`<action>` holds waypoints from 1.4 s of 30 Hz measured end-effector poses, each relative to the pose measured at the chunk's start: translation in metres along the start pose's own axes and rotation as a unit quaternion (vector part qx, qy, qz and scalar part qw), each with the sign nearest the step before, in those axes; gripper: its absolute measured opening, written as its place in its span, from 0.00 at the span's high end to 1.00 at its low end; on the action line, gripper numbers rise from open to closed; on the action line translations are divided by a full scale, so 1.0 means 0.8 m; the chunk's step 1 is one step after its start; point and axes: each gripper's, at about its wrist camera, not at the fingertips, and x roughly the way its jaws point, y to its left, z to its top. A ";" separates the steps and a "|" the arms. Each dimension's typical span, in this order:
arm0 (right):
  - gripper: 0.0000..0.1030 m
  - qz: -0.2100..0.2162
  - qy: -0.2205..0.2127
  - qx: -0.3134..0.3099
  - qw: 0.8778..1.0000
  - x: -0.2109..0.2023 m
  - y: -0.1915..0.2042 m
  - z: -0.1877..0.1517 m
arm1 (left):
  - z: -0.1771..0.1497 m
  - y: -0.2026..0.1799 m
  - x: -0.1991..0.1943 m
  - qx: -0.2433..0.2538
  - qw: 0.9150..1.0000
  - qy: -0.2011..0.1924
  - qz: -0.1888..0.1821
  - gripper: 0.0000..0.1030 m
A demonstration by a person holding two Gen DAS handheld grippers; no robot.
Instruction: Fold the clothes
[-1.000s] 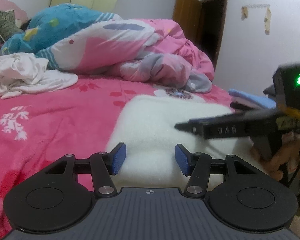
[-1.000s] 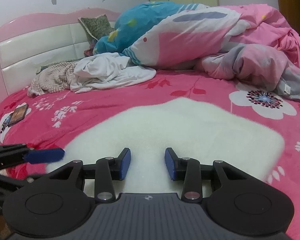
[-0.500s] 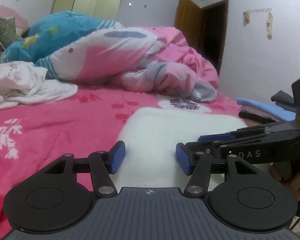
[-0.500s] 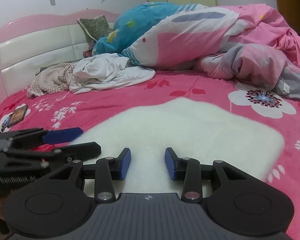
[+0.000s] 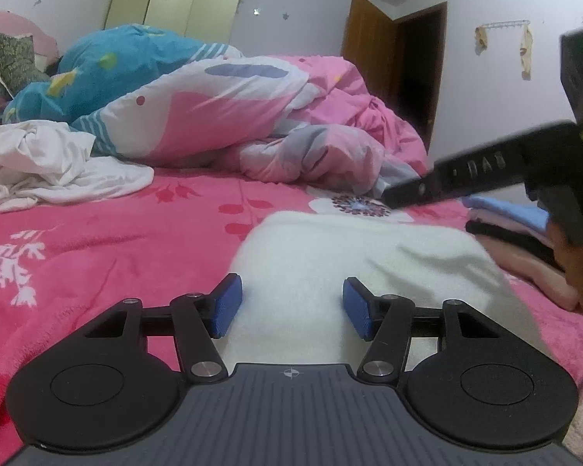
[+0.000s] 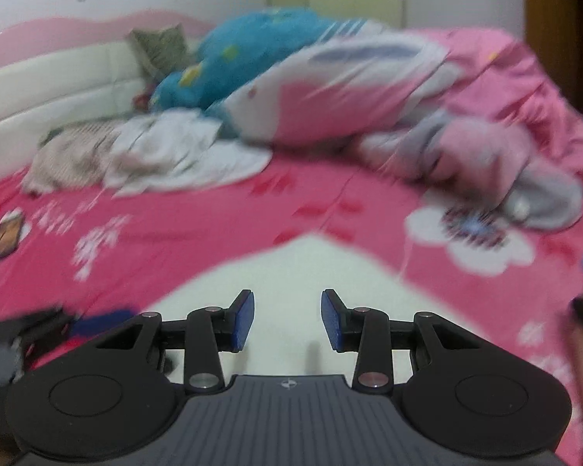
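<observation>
White fleece garment (image 5: 353, 264) flat on the pink bedspread (image 5: 97, 256) — both grippers over it, holding nothing.

Bare pink spreads leftward to the crumpled white clothes (image 5: 46, 163); the folded stack (image 5: 517, 229) hems the right. Left gripper (image 5: 291, 306) spread wide over the near edge. Right gripper (image 6: 287, 320) — its view blurred — also parted; only the left view shows it raised above.

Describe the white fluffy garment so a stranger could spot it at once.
Start at the bed's pink flowered cover. Near its front edge, just ahead of the left tool, lies the fluffy white garment, flat and smooth. The other white clothes are thin and crumpled, farther back by the quilts.
</observation>
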 end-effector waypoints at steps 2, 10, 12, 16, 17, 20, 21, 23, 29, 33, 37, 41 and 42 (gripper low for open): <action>0.61 -0.019 0.016 0.006 1.000 0.015 -0.015 -0.005 | -0.001 0.000 0.000 -0.001 1.000 -0.001 -0.001 0.44; 0.60 -0.036 0.075 -0.005 0.997 0.054 -0.035 -0.026 | -0.003 0.004 -0.002 -0.003 1.000 -0.005 -0.004 0.44; 0.60 -0.055 0.052 -0.029 0.997 0.044 -0.030 -0.014 | -0.003 0.005 -0.003 -0.007 1.000 -0.005 -0.006 0.44; 0.60 -0.085 0.072 0.013 0.994 0.062 -0.062 -0.015 | -0.004 0.005 -0.003 -0.007 1.000 -0.008 -0.005 0.44; 0.60 -0.088 0.073 0.016 0.993 0.063 -0.064 -0.014 | -0.004 0.004 -0.003 -0.005 1.000 -0.009 -0.006 0.44; 0.60 -0.094 0.075 0.024 0.992 0.063 -0.064 -0.009 | -0.005 0.004 -0.004 -0.005 1.000 -0.010 -0.007 0.44; 0.60 -0.096 0.076 0.026 0.992 0.064 -0.064 -0.007 | -0.005 0.005 -0.004 -0.007 1.000 -0.010 -0.007 0.44; 0.60 -0.100 0.077 0.031 0.991 0.064 -0.065 -0.004 | -0.005 0.007 -0.004 -0.010 1.000 -0.010 -0.009 0.44; 0.60 -0.020 0.041 0.016 0.999 0.057 -0.020 0.037 | -0.005 0.007 -0.003 -0.014 1.000 -0.012 -0.008 0.44; 0.60 0.016 0.078 0.000 0.997 0.087 0.006 0.037 | -0.005 0.008 -0.002 -0.013 1.000 -0.012 -0.009 0.44; 0.59 0.020 0.127 -0.001 0.992 0.129 0.008 0.014 | -0.006 0.010 -0.001 -0.015 1.000 -0.010 -0.011 0.43; 0.59 0.025 0.133 0.043 0.990 0.125 -0.009 0.020 | -0.007 0.010 -0.002 -0.015 1.000 -0.012 -0.011 0.43; 0.59 0.021 0.129 0.034 0.991 0.121 -0.005 0.026 | -0.007 0.010 -0.003 -0.015 1.000 -0.013 -0.011 0.43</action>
